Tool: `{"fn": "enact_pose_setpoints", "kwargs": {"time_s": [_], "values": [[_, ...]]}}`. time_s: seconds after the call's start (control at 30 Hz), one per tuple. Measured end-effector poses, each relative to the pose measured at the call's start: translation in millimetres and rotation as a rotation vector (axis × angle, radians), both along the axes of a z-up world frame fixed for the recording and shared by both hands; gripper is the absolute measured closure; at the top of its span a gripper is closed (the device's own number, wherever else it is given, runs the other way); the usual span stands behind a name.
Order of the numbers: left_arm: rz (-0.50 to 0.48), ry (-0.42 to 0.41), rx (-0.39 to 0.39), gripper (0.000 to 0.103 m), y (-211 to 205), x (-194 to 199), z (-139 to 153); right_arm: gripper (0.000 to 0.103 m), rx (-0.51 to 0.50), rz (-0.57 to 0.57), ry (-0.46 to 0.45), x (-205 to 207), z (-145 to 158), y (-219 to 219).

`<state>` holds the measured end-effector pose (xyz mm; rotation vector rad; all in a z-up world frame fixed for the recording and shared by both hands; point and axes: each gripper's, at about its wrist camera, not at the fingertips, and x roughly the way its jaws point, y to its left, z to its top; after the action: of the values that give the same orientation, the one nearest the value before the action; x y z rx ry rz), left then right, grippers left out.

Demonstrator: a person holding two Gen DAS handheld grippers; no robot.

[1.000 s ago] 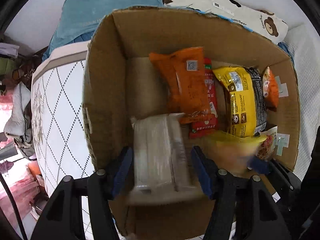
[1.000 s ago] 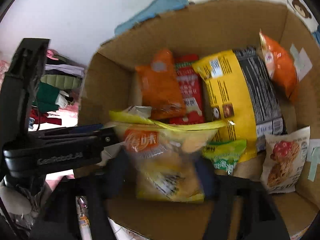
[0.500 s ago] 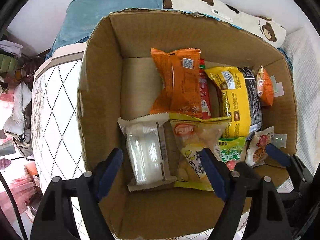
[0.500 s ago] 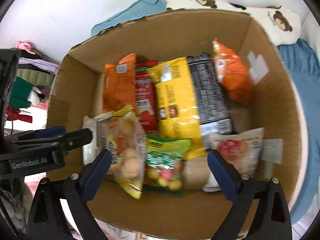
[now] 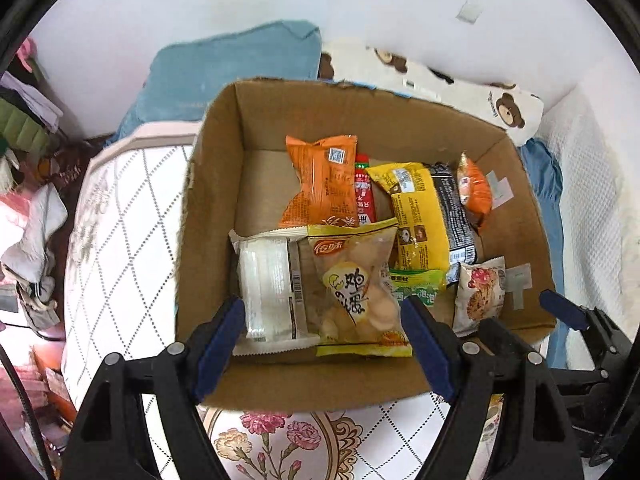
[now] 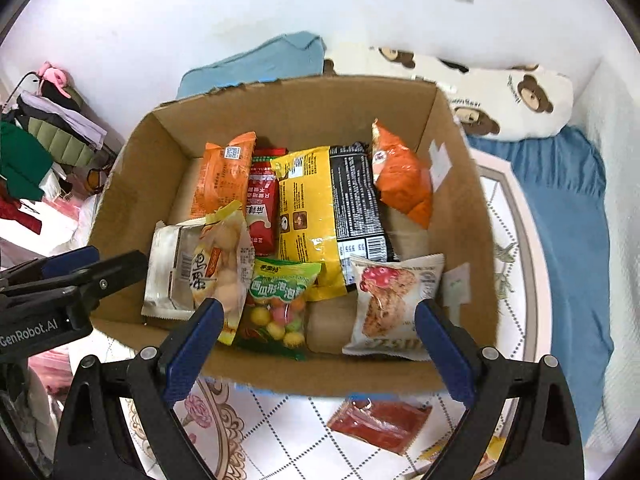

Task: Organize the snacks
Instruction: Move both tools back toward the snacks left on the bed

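Note:
A cardboard box on the bed holds several snack packs. A clear white-edged pack and a yellow pack of round crisps lie at its near left. Behind them are an orange pack, a red pack, a big yellow and black pack and a small orange pack. A green candy pack and a white cookie pack lie at the front. My left gripper and my right gripper are both open and empty above the box's near edge.
A red packet lies on the quilted bedspread in front of the box. A bear-print pillow and a blue blanket lie behind and to the right. Clothes pile up at the left.
Both grippers opened, left the clear pack and the yellow crisp pack in the box, and pulled back and up above its near edge.

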<state>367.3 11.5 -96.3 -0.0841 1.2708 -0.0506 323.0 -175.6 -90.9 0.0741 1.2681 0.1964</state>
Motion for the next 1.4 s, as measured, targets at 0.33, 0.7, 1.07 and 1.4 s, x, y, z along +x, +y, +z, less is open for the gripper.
{"fn": "enact_pose_setpoints", "kwargs": {"time_s": [0.33, 0.7, 1.07, 1.4], "values": [[0.009, -0.178, 0.036, 0.024, -0.5, -59.7, 40.8, 0.005, 0.002, 0.003, -0.150, -54.3, 47.2, -15.4], [0.023, -0.318, 0.040, 0.024, -4.4, -127.4, 81.3, 0.005, -0.003, -0.010, -0.324, -123.2, 109.0, -26.2], [0.010, -0.264, 0.005, 0.024, -29.6, -153.3, 65.6, 0.028, 0.158, -0.079, -0.241, -165.3, 86.8, -72.7], [-0.176, -0.071, 0.096, 0.024, -134.7, -131.4, -21.3, 0.039, 0.208, -0.361, -0.066, -192.1, -6.0, -189.6]]}}
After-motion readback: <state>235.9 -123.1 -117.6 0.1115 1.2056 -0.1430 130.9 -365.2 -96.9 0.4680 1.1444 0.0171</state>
